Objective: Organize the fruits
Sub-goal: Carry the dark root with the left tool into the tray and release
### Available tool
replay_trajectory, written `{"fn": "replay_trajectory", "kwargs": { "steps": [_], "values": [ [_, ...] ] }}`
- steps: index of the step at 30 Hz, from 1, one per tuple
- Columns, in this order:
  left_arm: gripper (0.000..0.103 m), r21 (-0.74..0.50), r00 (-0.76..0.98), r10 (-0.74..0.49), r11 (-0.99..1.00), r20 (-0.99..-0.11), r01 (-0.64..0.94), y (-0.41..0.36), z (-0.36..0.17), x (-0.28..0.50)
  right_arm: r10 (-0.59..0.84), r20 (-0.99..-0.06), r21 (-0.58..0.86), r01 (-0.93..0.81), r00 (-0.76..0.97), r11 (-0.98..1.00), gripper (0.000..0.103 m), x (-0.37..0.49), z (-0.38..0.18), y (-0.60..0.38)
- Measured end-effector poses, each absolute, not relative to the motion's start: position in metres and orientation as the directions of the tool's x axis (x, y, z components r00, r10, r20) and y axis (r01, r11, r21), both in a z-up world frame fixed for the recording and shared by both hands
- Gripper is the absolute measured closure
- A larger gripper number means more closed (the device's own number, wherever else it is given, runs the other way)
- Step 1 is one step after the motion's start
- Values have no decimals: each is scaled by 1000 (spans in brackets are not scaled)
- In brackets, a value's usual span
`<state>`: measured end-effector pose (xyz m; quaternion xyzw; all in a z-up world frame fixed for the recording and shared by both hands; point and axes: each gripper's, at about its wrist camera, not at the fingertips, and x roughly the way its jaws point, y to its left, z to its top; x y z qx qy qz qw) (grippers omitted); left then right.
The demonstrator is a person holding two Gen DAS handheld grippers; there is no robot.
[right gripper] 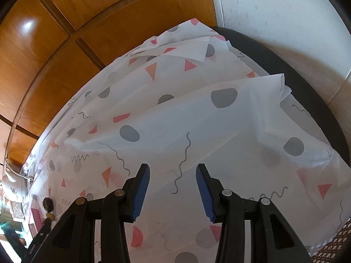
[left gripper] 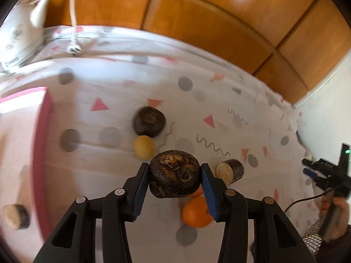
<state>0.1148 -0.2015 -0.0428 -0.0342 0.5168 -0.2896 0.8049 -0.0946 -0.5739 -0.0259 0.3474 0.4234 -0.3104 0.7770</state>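
My left gripper (left gripper: 175,173) is shut on a dark brown round fruit (left gripper: 174,175) and holds it above the patterned tablecloth. Under it lies an orange (left gripper: 195,212). Another dark brown fruit (left gripper: 149,121) and a small yellow fruit (left gripper: 143,146) lie ahead, touching each other. A cut brown piece (left gripper: 229,171) lies to the right. A pink tray (left gripper: 41,153) is at the left, with a cut brown piece (left gripper: 16,215) in it. My right gripper (right gripper: 173,175) is open and empty over bare cloth. It also shows at the far right of the left wrist view (left gripper: 324,175).
A white patterned cloth (right gripper: 197,131) covers the table, folded and rumpled at its far edge. Wooden cabinet doors (left gripper: 197,22) stand behind. A white kettle-like object (left gripper: 15,41) with a cord sits at the back left. A dark round table edge (right gripper: 307,87) shows at the right.
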Motion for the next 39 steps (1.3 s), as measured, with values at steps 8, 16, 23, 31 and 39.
{"fn": "replay_trajectory", "kwargs": {
  "steps": [8, 16, 23, 31, 39],
  "values": [
    [56, -376, 423, -478, 875, -770, 304, -114, -10, 114, -189, -875, 271, 775, 446, 572, 58, -95, -26, -572],
    [56, -401, 541, -382, 912, -749, 89, 6, -1, 101, -203, -872, 270, 783, 446, 561, 58, -99, -23, -572],
    [56, -412, 576, -295, 907, -763, -82, 92, -16, 77, -212, -877, 247, 783, 431, 571, 58, -96, -23, -568],
    [56, -448, 528, -344, 891, -777, -79, 87, -41, 86, -237, -886, 214, 807, 397, 550, 58, -99, -26, -571],
    [56, -410, 537, -339, 912, -772, -14, 51, -47, 128, -246, -898, 188, 823, 365, 537, 58, -100, -31, -574]
  ]
}}
